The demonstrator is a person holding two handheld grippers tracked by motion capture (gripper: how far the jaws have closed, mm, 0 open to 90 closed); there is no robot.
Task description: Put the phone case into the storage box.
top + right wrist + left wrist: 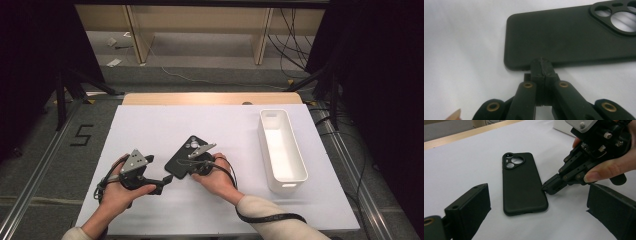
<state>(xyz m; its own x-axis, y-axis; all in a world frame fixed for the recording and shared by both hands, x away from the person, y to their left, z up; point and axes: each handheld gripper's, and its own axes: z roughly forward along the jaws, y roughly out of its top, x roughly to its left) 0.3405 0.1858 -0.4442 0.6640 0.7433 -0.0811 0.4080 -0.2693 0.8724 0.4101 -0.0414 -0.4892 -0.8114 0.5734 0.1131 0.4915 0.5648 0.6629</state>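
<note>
A black phone case lies back up on the white board, its camera cut-outs at the far end. My right gripper is shut with nothing between its jaws. Its joined tips touch the case's long right edge near the near corner. The left gripper view has that contact at the right gripper beside the case. In the right gripper view the closed tips sit against the case. My left gripper stands open just in front of the case's near end, and its wide jaws frame the case without touching it.
A long white bin stands at the board's right side, empty as far as I can see. A wooden table edge runs behind the board. Cables and dark stands lie on the floor beyond.
</note>
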